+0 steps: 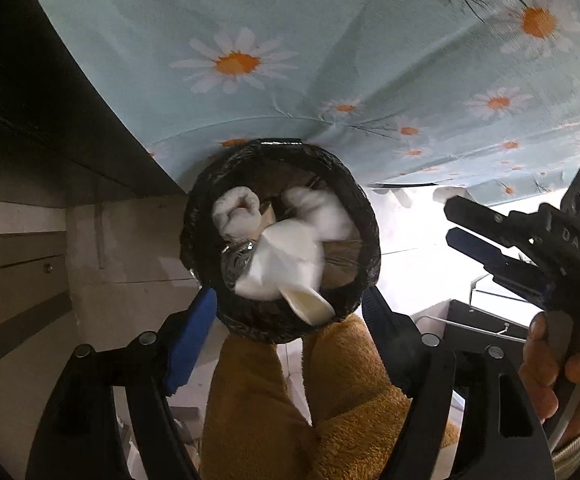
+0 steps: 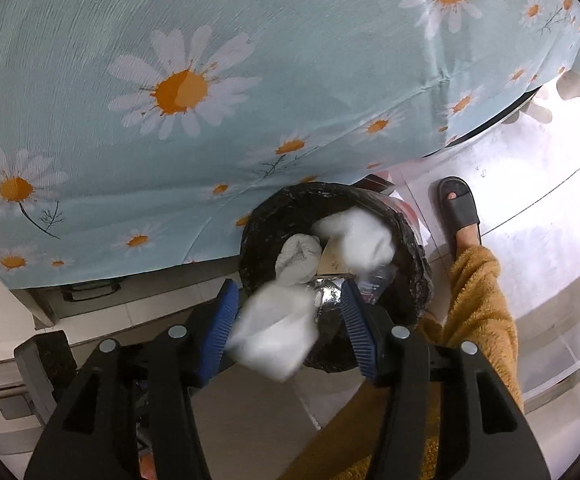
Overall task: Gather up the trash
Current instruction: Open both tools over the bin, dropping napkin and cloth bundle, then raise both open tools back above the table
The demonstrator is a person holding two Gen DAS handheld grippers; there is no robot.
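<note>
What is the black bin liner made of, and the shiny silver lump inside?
Bin liner: looks like thin black plastic film, glossy, with fine wrinkles that catch the light. Silver lump: probably crumpled aluminium foil, mirror-bright with sharp creases. White wads beside it look like soft matte paper tissue, though blur leaves that open.

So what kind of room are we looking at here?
Probably a home, maybe a dining or kitchen corner: a daisy tablecloth hangs over a table, a lined bin stands on tiled floor, and there is a slippered foot.
</note>
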